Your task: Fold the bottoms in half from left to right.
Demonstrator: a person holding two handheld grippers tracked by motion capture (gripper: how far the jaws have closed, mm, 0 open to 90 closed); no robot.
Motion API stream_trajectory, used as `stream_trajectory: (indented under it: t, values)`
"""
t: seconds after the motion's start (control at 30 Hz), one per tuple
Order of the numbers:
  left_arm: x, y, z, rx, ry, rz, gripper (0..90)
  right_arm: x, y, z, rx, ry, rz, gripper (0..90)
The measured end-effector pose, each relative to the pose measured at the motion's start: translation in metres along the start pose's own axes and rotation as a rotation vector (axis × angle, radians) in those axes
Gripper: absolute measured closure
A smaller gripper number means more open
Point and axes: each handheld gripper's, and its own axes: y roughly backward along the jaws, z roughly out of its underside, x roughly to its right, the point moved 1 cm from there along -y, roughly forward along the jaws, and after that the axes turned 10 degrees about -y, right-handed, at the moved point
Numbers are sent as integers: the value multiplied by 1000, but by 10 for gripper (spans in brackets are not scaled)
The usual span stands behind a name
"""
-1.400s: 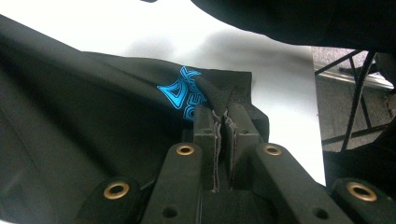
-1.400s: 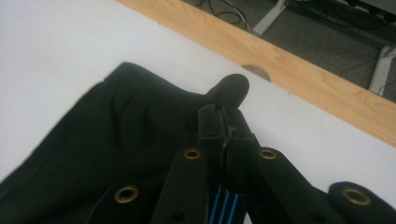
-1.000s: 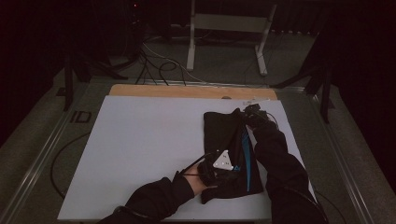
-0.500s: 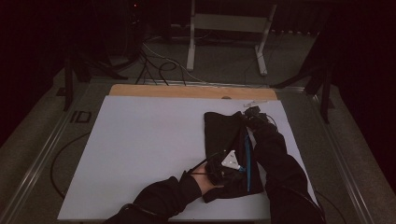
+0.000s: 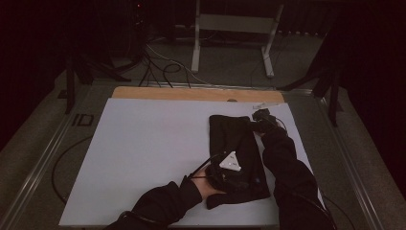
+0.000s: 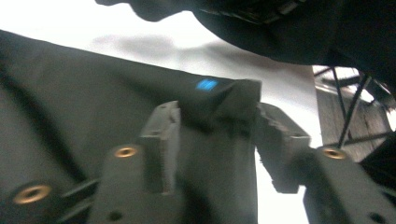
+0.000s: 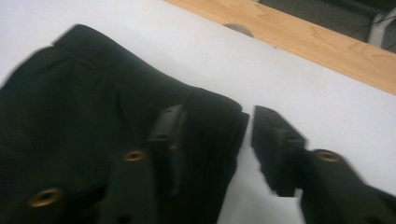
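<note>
**Black garment folded on the white bench, both claws loosened**

We see a black garment lying on the right half of the white bench. It is folded into a long narrow shape that runs from the far side toward the person. The cloth is dark and plain, with a small blue label near one edge, which we see in the left gripper view.

The left claw is at the near end of the garment. Its jaws have just been opening and now stand half apart; a raised fold of the cloth is between them, and we cannot tell if the pads press it.

The right claw is at the far right corner of the garment. Its jaws have also just been opening. The edge of the cloth lies between them, and the right jaw stands clear of it over the bench.
</note>
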Motion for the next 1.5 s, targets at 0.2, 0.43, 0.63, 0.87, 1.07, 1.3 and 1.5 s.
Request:
stream_trajectory:
  t: [0.2, 0.43, 0.63, 0.87, 1.07, 1.3, 1.5]
  values:
    - [-2, 10, 5, 5, 25, -37, 179, -6, 13, -1, 3, -32, -73, 236]
    - [-8, 23, 10, -3, 58, -60, 0, -14, 28, 5, -6, -15, -154, 113]
    - [-13, 29, 13, 4, 72, -86, 0, -19, 40, 17, 6, -30, -171, 108]
    - [-20, 37, 26, 23, 77, -96, 0, -29, 70, 42, 21, -14, -181, 110]
    - [-23, 48, 43, 31, 72, -151, 0, -41, 105, 63, 34, -29, -157, 116]
    - [-25, 69, 65, 34, 102, -183, 0, -51, 137, 86, 23, -79, -194, 102]
    - [-26, 93, 85, 51, 135, -229, 0, -62, 156, 120, -67, -82, -132, 355]
